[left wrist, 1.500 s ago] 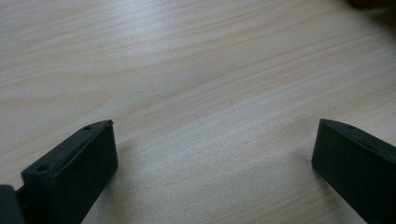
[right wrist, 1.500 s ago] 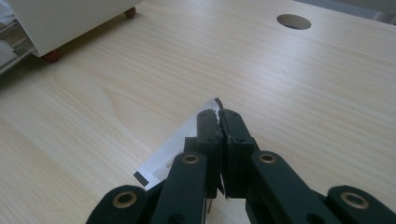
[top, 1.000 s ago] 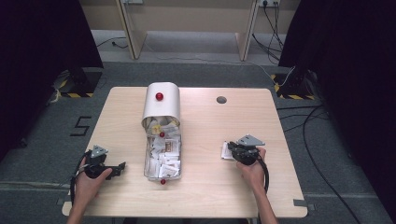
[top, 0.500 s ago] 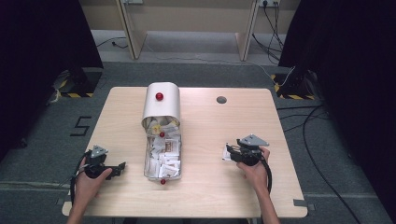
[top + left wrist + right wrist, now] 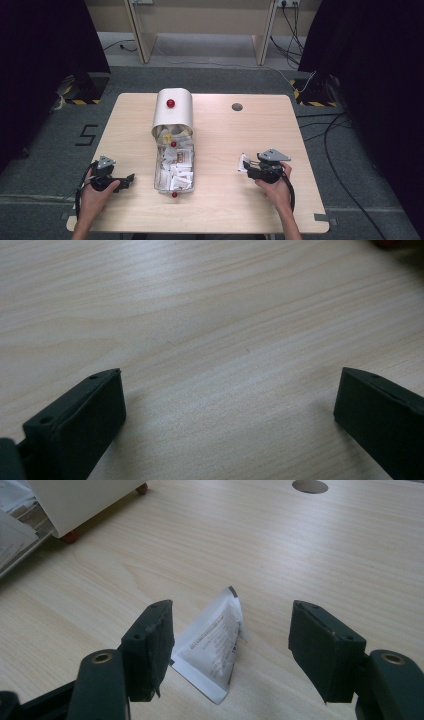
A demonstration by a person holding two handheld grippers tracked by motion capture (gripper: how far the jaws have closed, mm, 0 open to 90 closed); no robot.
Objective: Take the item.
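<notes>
A white box lies open at the table's middle, full of small paper sachets, its rounded lid with a red knob swung back. One white printed sachet lies alone on the table at the right. In the right gripper view this sachet rests on the wood between the spread jaws. My right gripper is open around it, and neither jaw presses it. My left gripper is held left of the box, open over bare wood, holding nothing.
The table has a round cable hole at the back right. A corner of the box with red feet shows at the top left of the right gripper view. Cables trail on the floor around the table.
The right gripper has drawn back slightly toward the near edge, while the sachet stays on the table. The left gripper has not moved.
</notes>
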